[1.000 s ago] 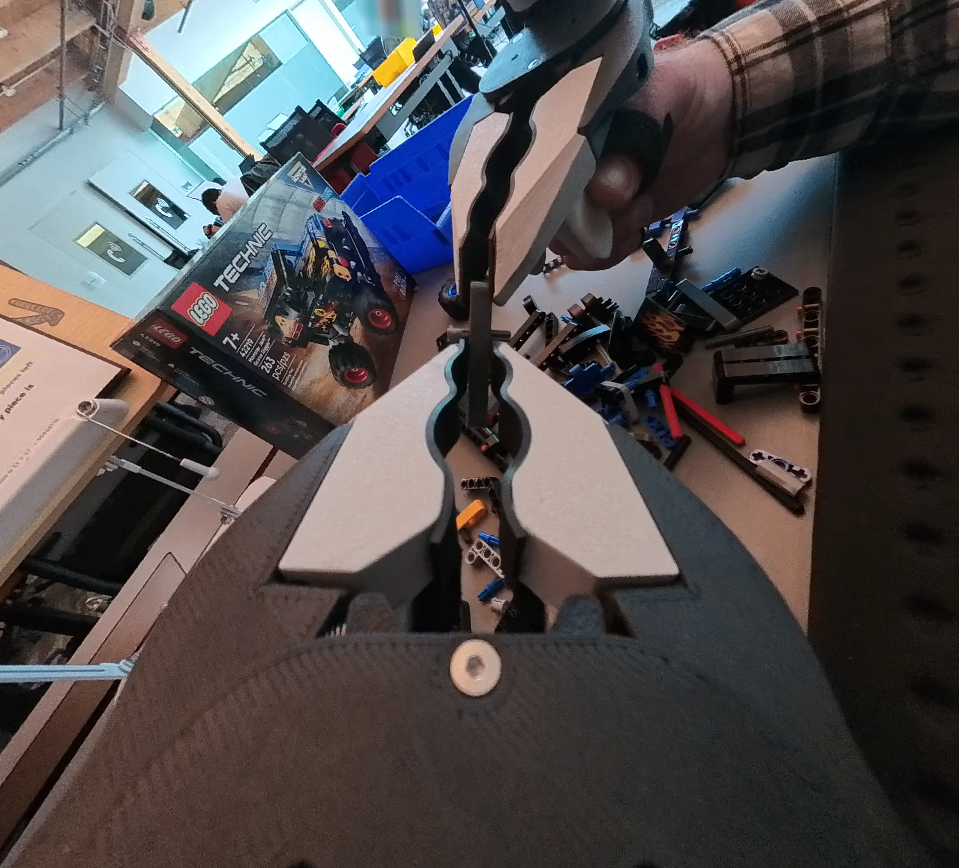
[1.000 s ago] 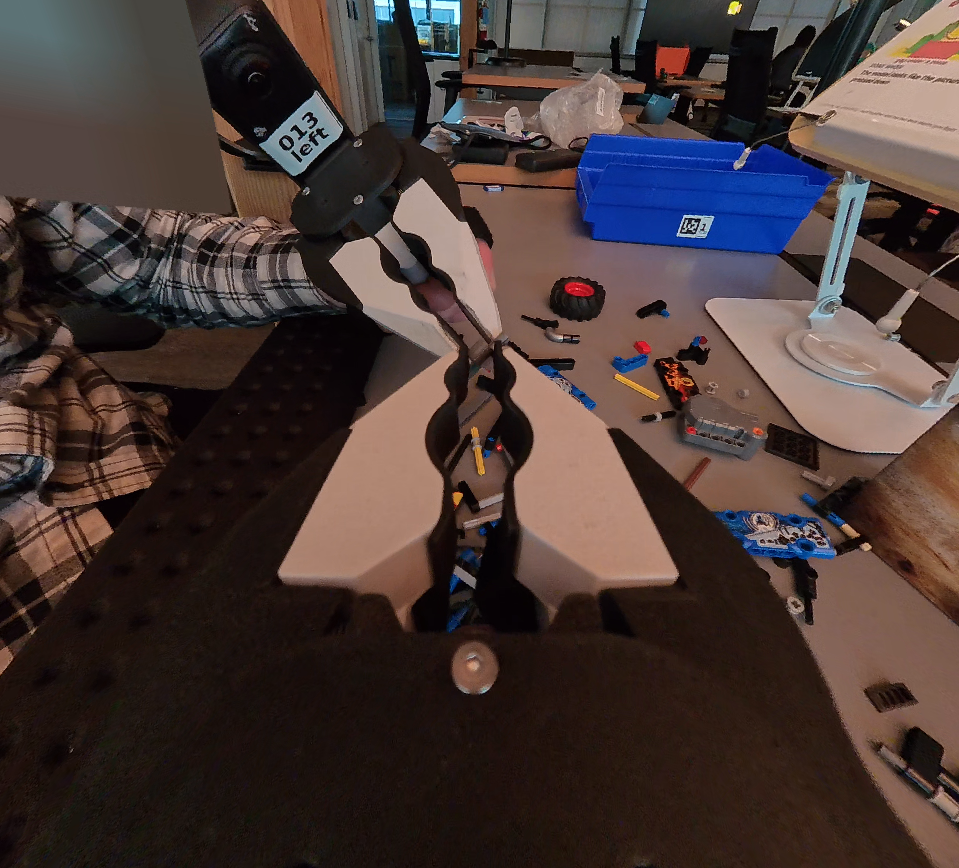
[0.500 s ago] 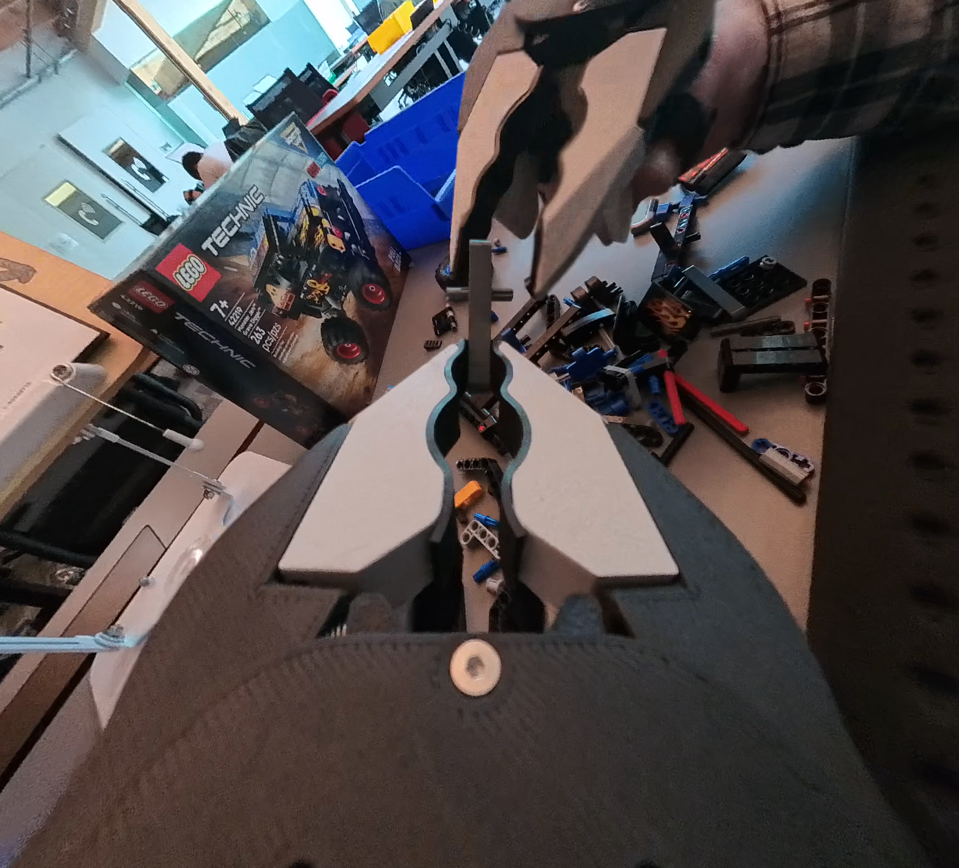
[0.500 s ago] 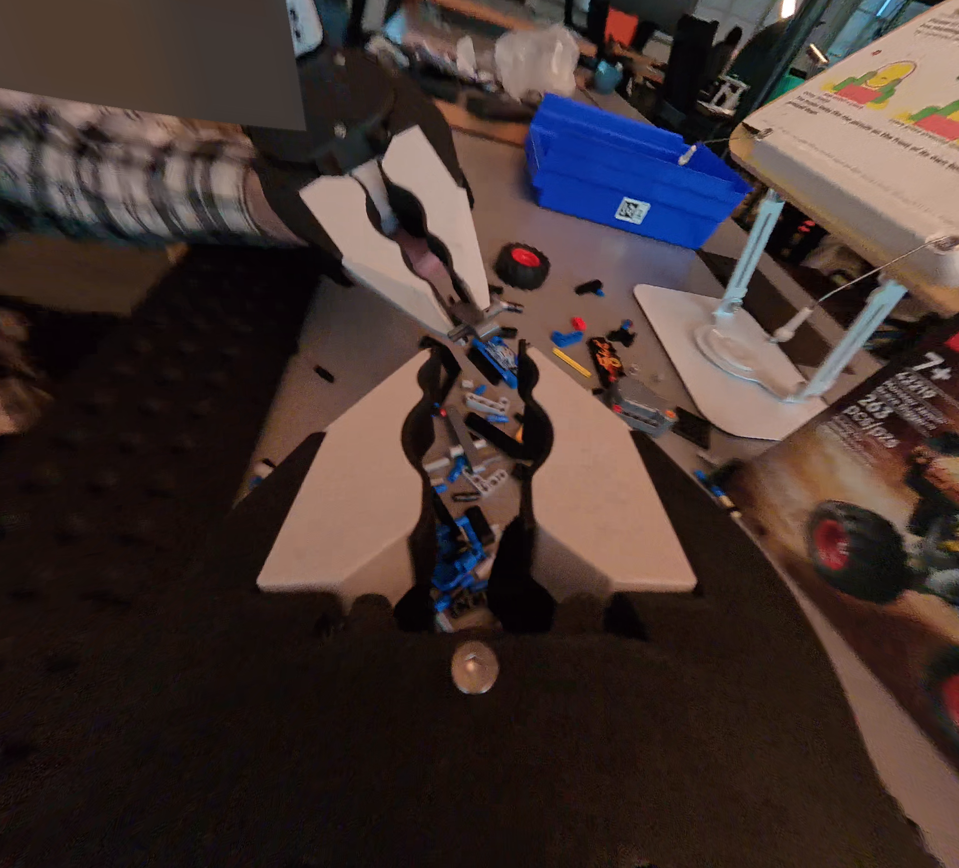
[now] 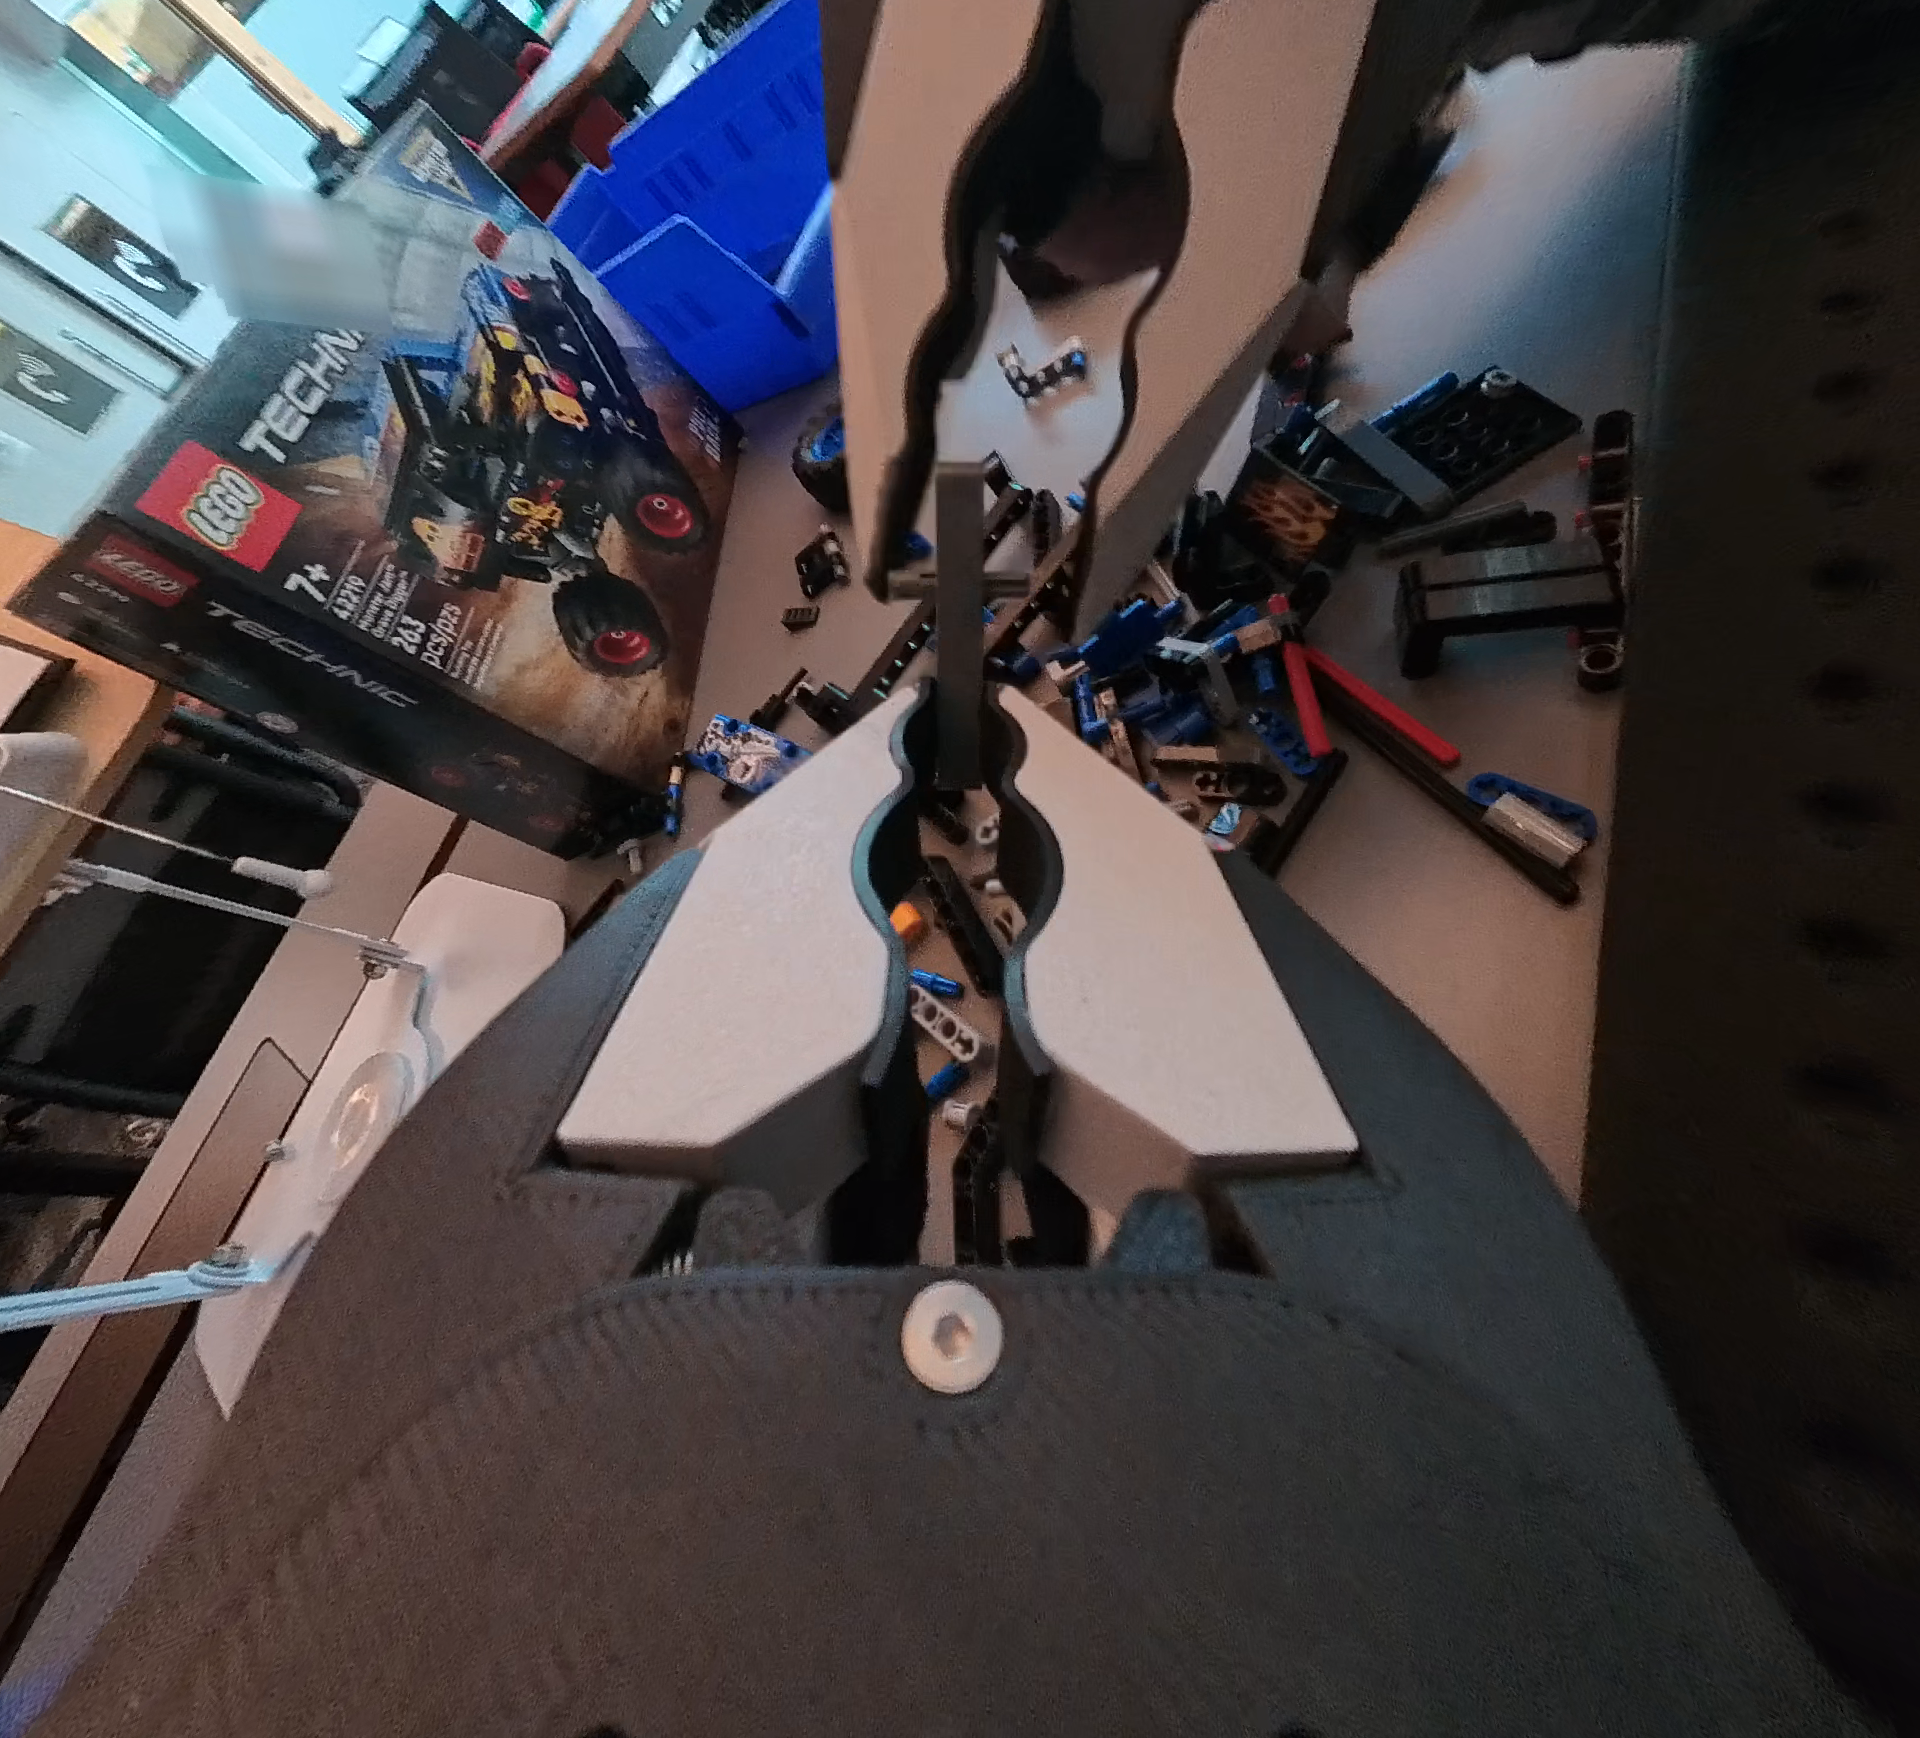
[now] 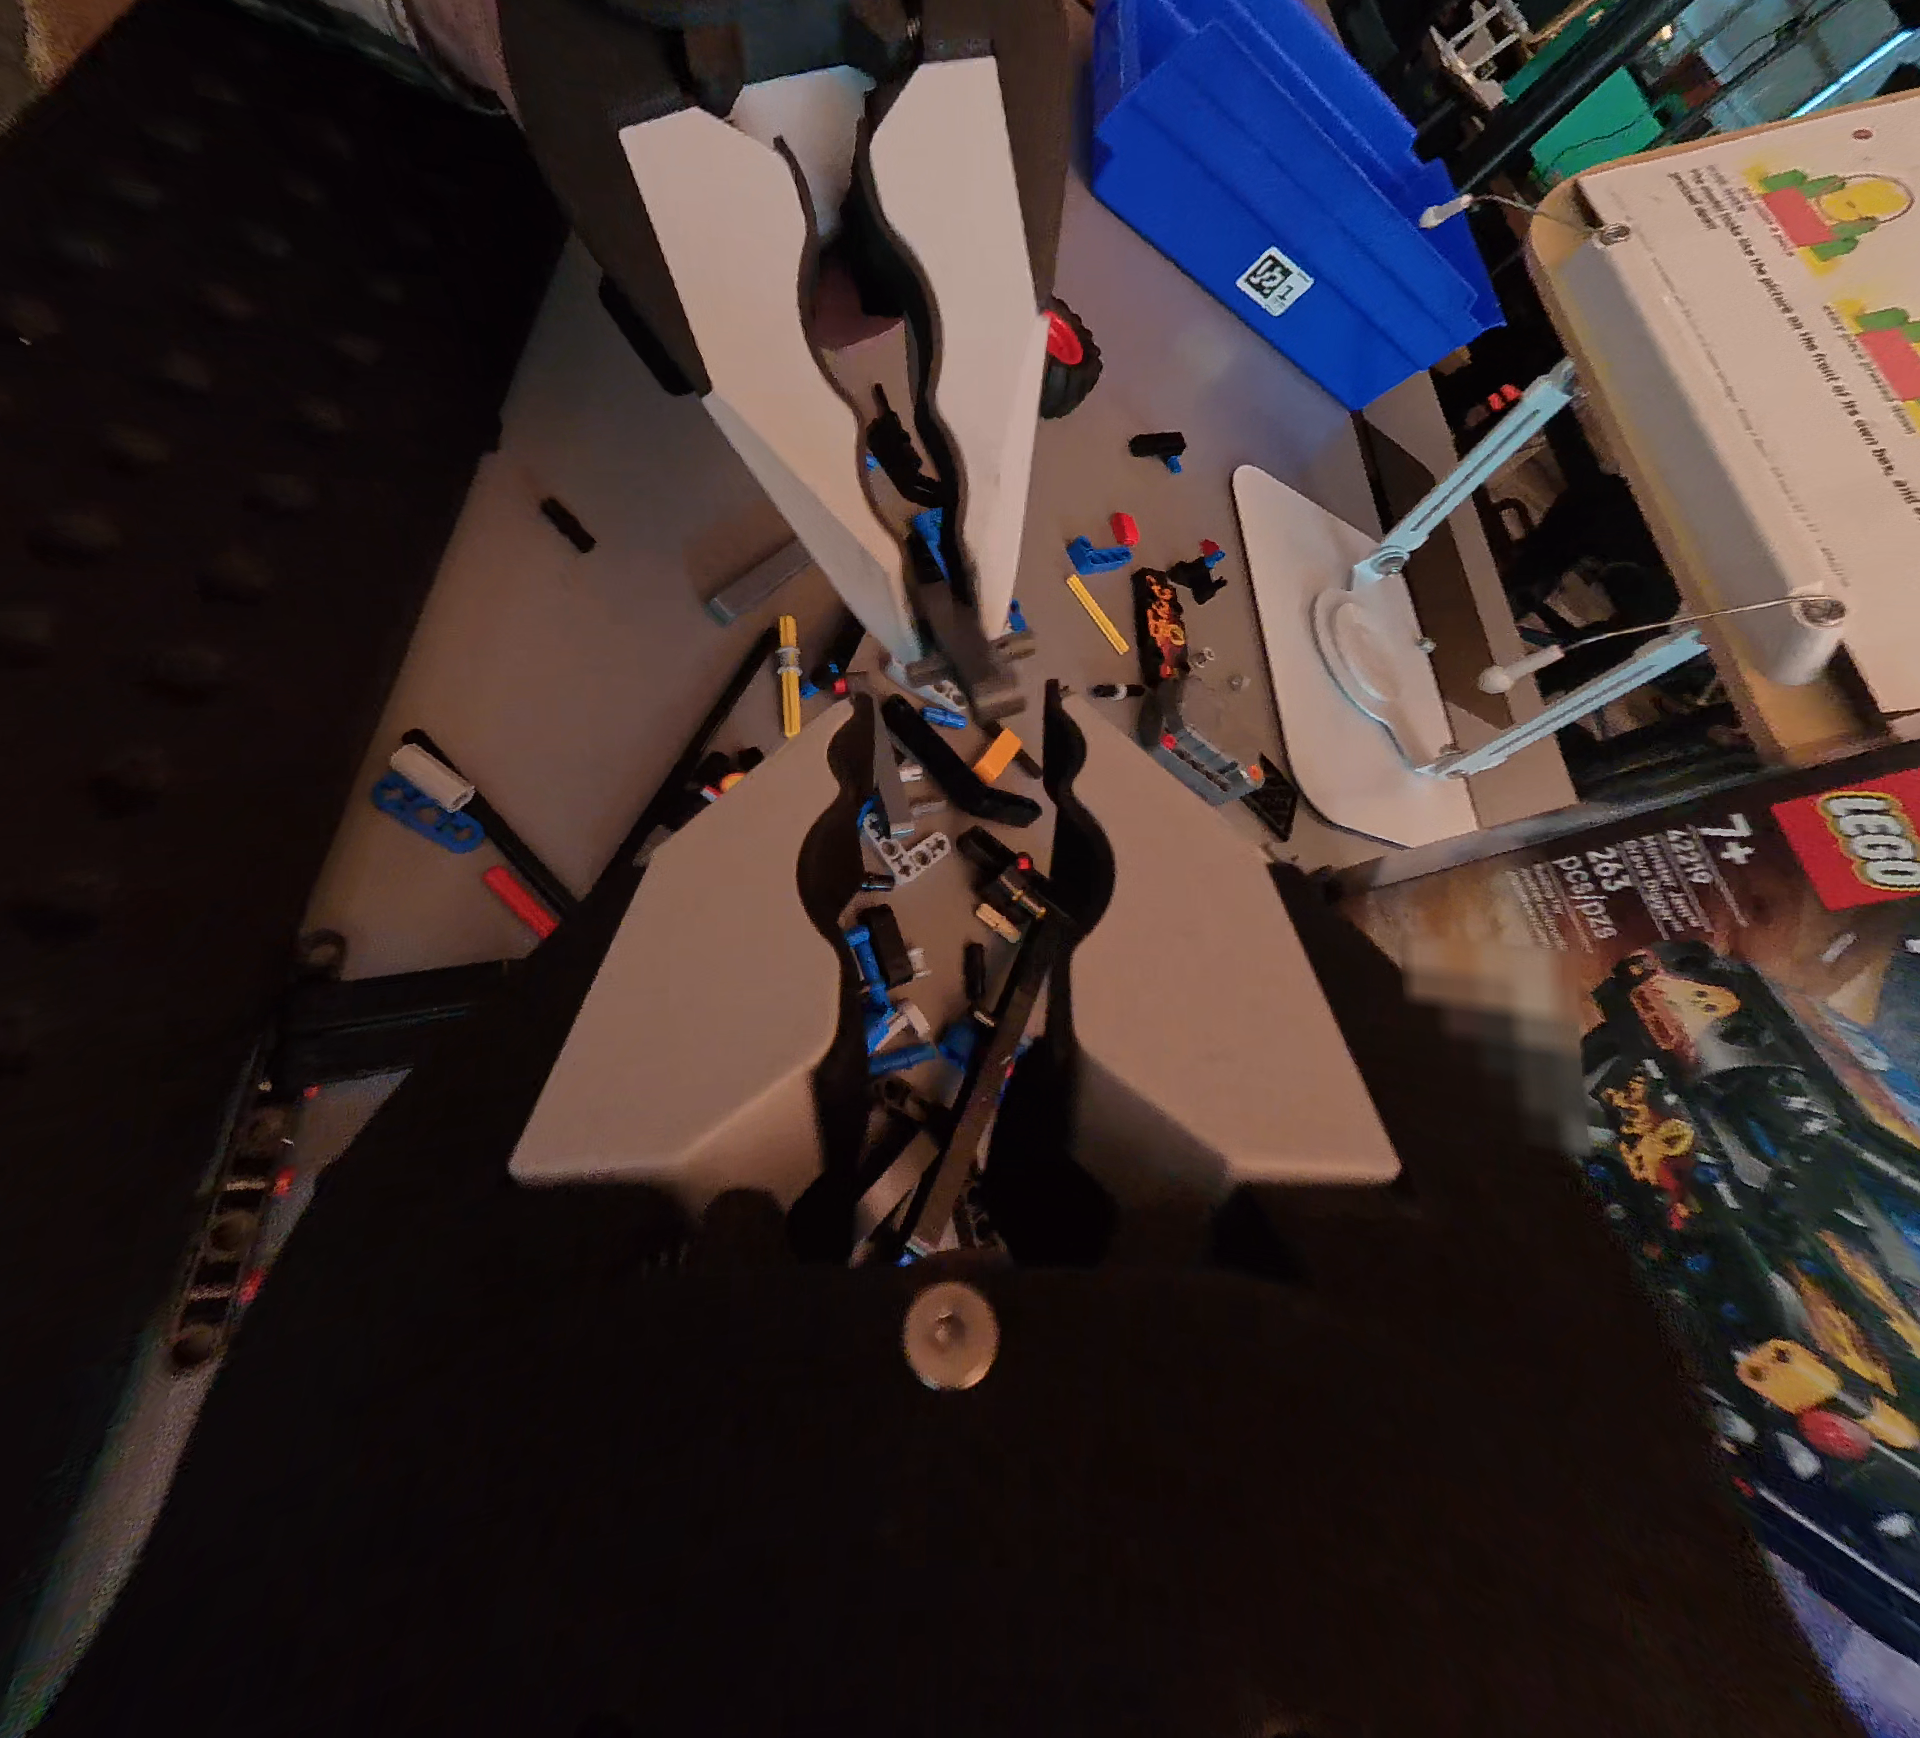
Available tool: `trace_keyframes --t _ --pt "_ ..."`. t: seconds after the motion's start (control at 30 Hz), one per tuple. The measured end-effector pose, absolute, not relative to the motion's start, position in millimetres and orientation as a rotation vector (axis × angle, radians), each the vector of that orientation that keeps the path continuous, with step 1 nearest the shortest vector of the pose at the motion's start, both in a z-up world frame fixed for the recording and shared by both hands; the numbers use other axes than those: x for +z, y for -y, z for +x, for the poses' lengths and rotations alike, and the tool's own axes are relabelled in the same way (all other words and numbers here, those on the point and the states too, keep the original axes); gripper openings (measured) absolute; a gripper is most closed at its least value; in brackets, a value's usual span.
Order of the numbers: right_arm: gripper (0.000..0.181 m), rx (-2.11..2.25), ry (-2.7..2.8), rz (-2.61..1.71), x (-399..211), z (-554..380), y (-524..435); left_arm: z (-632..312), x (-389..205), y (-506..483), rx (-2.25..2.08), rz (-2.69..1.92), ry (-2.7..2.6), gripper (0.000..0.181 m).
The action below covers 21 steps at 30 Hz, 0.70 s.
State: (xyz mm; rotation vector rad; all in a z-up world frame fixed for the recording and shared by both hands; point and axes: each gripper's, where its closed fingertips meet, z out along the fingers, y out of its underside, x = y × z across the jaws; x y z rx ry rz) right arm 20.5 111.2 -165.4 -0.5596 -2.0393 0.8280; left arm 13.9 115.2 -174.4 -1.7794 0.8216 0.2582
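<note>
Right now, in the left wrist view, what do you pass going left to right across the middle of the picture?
Toy set box → grey cross-shaped piece held upright in the left gripper → red rod → black block assembly.

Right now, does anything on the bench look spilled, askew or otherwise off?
Loose building pieces lie scattered in a heap across the table, not in the blue bins. The set box sits tilted, propped on one edge. The left tool grips a grey beam; the right tool is open.
</note>
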Motion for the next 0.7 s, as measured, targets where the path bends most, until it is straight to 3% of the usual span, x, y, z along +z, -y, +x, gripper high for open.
trace_keyframes --t 0.7 --pt "0.014 0.787 2.175 -0.640 -199 19 -110 13 -208 -115 0.353 -1.910 -0.948 0.002"
